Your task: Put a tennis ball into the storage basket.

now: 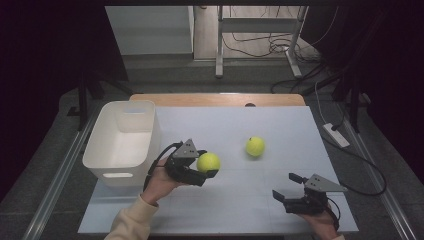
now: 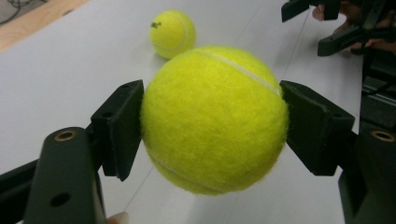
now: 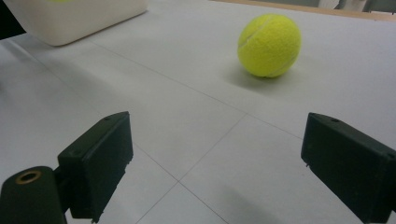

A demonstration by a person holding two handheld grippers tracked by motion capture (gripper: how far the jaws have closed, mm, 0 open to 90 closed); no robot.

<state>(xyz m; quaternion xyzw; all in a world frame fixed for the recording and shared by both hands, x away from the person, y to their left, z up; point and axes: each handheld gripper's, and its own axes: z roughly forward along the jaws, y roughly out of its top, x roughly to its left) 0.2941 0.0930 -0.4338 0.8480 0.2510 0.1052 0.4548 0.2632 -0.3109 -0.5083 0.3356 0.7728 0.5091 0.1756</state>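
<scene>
my left hand-held gripper (image 1: 210,170) clamps a tennis ball (image 1: 208,162) between both pads, lifted off the counter (image 1: 280,125) just right of the white bin (image 1: 121,142). a second ball (image 1: 255,146) lies farther right, well apart. my right hand-held gripper (image 1: 286,187) sits near the right edge, jaws wide and holding nothing.

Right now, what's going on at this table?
A person works two handheld tools. The left tool is shut on a tennis ball, holding it above the table beside the white bin. A second tennis ball lies loose on the table. The right tool is open near the table's front edge, nothing between its jaws, pointed toward the loose ball.
</scene>
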